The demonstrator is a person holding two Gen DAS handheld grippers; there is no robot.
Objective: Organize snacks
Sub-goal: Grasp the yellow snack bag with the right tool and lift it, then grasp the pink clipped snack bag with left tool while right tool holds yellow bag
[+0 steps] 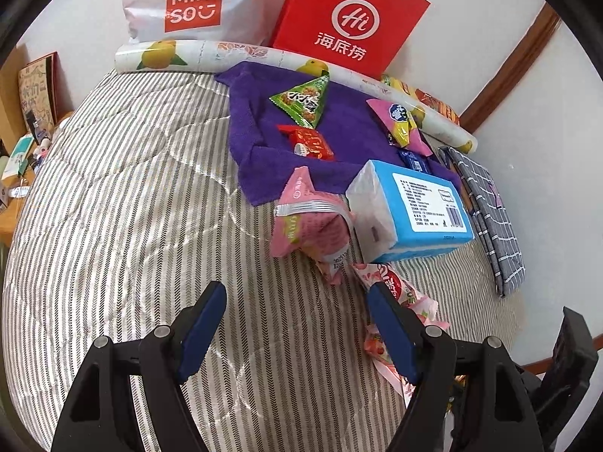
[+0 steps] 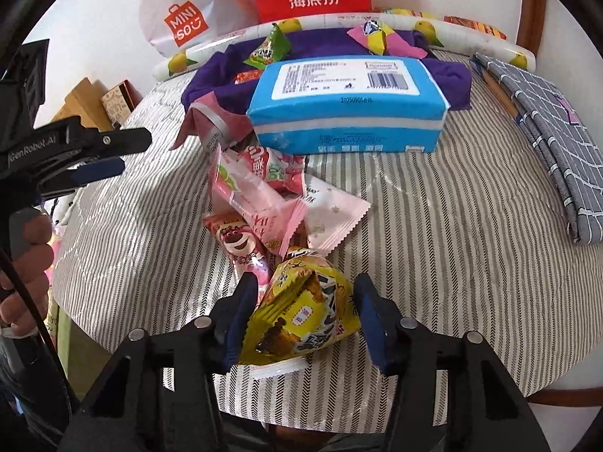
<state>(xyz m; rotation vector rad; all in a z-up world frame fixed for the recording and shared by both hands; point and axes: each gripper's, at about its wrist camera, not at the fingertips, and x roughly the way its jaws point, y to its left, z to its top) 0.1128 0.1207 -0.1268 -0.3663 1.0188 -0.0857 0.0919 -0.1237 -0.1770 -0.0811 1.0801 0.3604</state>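
Between the blue pads of the right claw point(image 2: 305, 320), at six o'clock in the right wrist view, sits a puffy yellow snack bag point(image 2: 305, 312) printed with dark chocolate pieces and black lettering. The left pad touches the bag's side; the right pad seems to stand just clear of it, though the bulge of the bag makes that hard to judge, so a firm pinch cannot be confirmed. The bag lies on a striped quilted surface point(image 2: 433, 226), touching a heap of pink snack packets point(image 2: 264, 203) toward twelve o'clock, one of them showing a pink bear. Beyond the heap lies a blue tissue pack point(image 2: 350, 101).

Only the right wrist view shows the yellow bag, and it also catches the left claw from the side at nine o'clock, with a hand point(image 2: 22, 260) on its grip.

From the left wrist view, the left claw point(image 1: 297, 324) is spread with nothing between its pads, above bare stripes. That view shows better the purple towel point(image 1: 339, 132) at one o'clock, bearing a green triangular packet point(image 1: 305, 101) and a red packet point(image 1: 309, 143).
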